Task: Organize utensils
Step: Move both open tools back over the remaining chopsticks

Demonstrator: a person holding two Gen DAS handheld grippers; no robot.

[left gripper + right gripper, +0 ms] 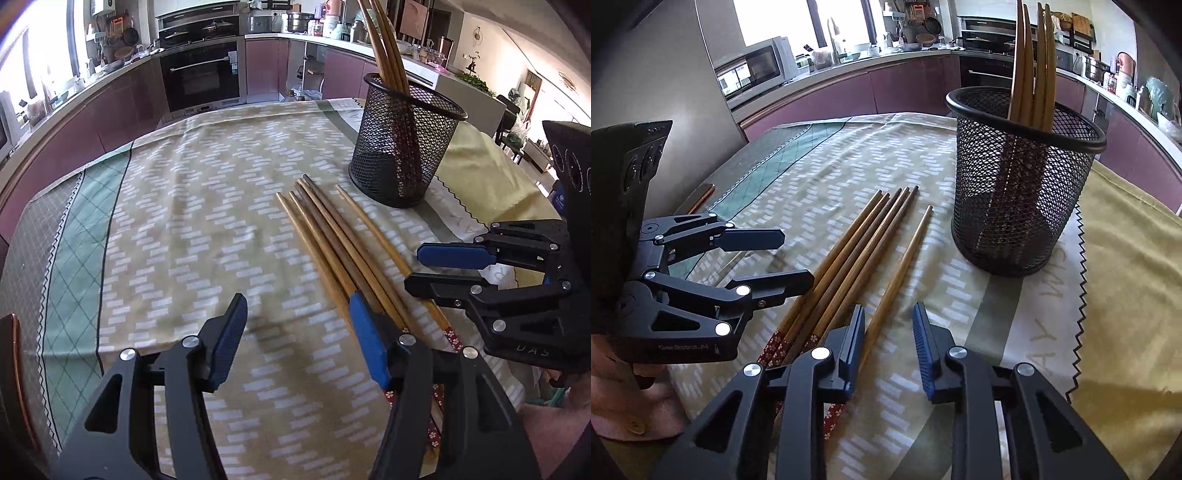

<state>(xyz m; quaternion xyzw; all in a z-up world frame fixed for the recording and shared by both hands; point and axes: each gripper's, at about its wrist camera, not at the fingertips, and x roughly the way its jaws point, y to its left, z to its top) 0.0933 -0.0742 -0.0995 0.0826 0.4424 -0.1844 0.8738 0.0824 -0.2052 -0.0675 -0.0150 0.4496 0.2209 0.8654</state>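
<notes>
"DAS" on right hand-held gripper [413, 271], possibly "GenRobot.AI" on left hand-held gripper [798, 258]

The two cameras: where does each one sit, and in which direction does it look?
Left wrist view: on the left gripper, looking down over the tablecloth; the right gripper enters from the right.
Right wrist view: on the right gripper, looking down its open fingers; the left gripper and a hand show at left.
Both share the loose chopsticks and the mesh holder.
</notes>
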